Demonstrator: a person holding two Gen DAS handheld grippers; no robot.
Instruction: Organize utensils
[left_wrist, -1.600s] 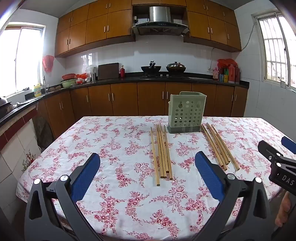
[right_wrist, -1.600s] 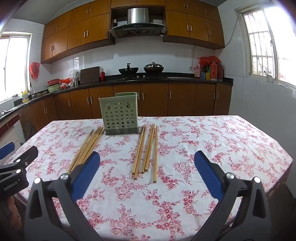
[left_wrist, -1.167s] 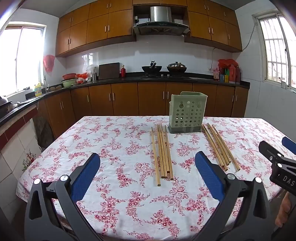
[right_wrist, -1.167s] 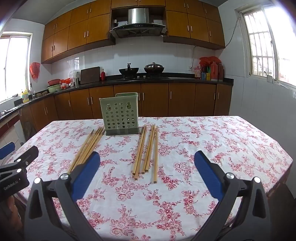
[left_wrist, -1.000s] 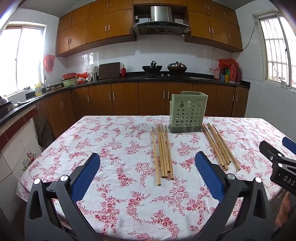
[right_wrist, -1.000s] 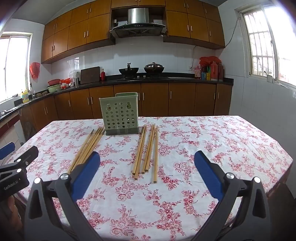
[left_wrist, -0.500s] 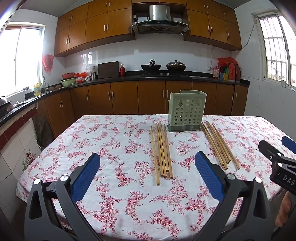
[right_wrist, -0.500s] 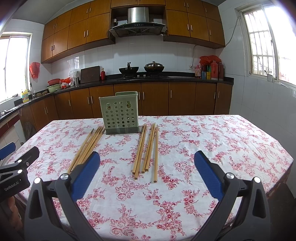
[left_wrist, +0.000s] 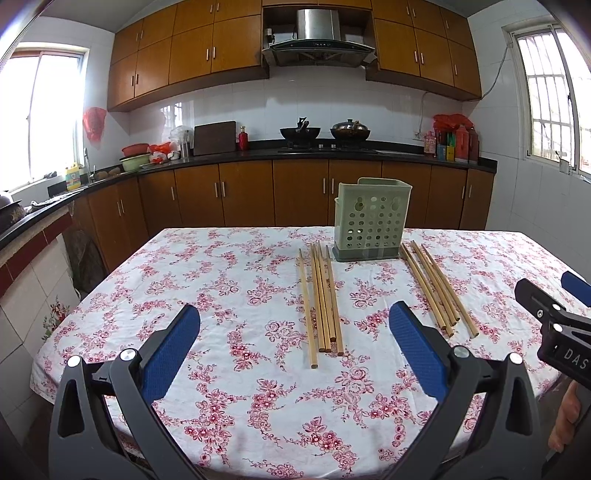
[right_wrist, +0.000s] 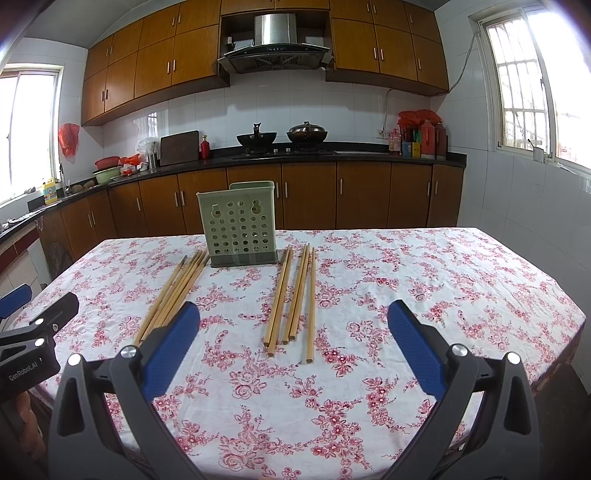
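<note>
The left gripper (left_wrist: 293, 334) hangs level above the near edge of the table (left_wrist: 207, 280), its blue-padded fingers (left_wrist: 171, 352) spread wide with nothing between them. The right gripper (right_wrist: 293, 332) sits beside it at about the same height, its fingers (right_wrist: 415, 349) equally far apart and empty. Each one shows at the edge of the other's view, so the two are held side by side, both pointing across the floral cloth toward the kitchen counter (left_wrist: 332, 153).

Straight ahead of the left gripper's fingers, just past their tips and nearer the right pad, lies the left bundle of chopsticks (left_wrist: 323, 299): plain pale wooden sticks lying flat, roughly parallel, running away from the fingers, with one stick slightly apart on the left. Ahead of the right gripper's fingers, between the two pads, lies the right bundle of chopsticks (right_wrist: 293, 295), similar sticks loosely fanned. Beyond and between both bundles stands the green holder (left_wrist: 369, 221), an upright perforated plastic box on a darker base; the far ends of the sticks reach close to either side of it.
</note>
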